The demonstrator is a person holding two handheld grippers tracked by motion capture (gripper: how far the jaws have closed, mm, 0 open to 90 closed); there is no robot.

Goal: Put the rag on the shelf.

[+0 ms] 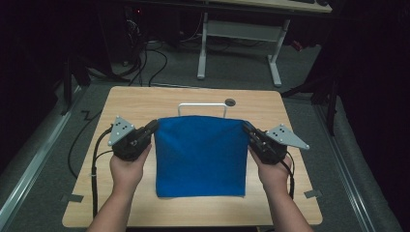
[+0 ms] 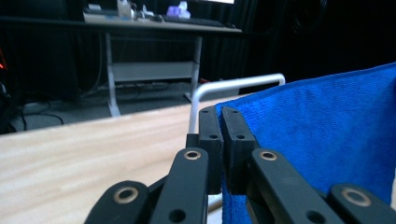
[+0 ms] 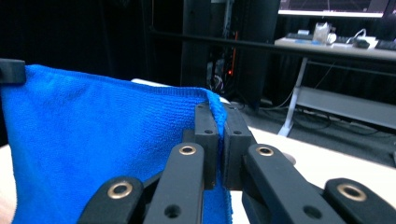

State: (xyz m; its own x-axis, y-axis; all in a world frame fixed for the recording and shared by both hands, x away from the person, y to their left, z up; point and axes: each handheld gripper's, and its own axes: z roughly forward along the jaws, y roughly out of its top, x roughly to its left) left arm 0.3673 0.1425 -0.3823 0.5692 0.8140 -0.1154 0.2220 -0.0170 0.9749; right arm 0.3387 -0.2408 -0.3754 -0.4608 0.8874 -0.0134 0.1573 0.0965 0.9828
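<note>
item: blue cloth (image 1: 200, 154), held up by its two top corners and hanging as a flat sheet over the middle of the wooden table (image 1: 145, 104); its lower hem sits near the table's near edge, and whether it touches the wood i cannot tell.

left gripper (image 1: 153, 126): jaws closed on the cloth's top left corner; in the left gripper view the two black pads pinch the blue edge (image 2: 261, 121) between them.

right gripper (image 1: 245, 126): jaws closed on the top right corner, cloth nipped between the pads in the right gripper view (image 3: 116, 140).

step in hand, as i judge it: the cloth is lifted and stretched taut between both hands, looking ready to be hung over the white metal rail (image 1: 202, 107) that stands just behind its top edge.

next move calls for: raising both corners evenly above the rail, carrying them forward together and lowering so the cloth drapes across the bar; both grips must hold until the cloth sits.

edges and room: top hem straight and tight; the rail is close behind and narrower than the cloth, so the corners will overhang either end. small dark hole (image 1: 230, 102) beside the rail's right end. bare tabletop left and right of the hands; a desk frame (image 1: 239, 48) stands well apart beyond the table.
</note>
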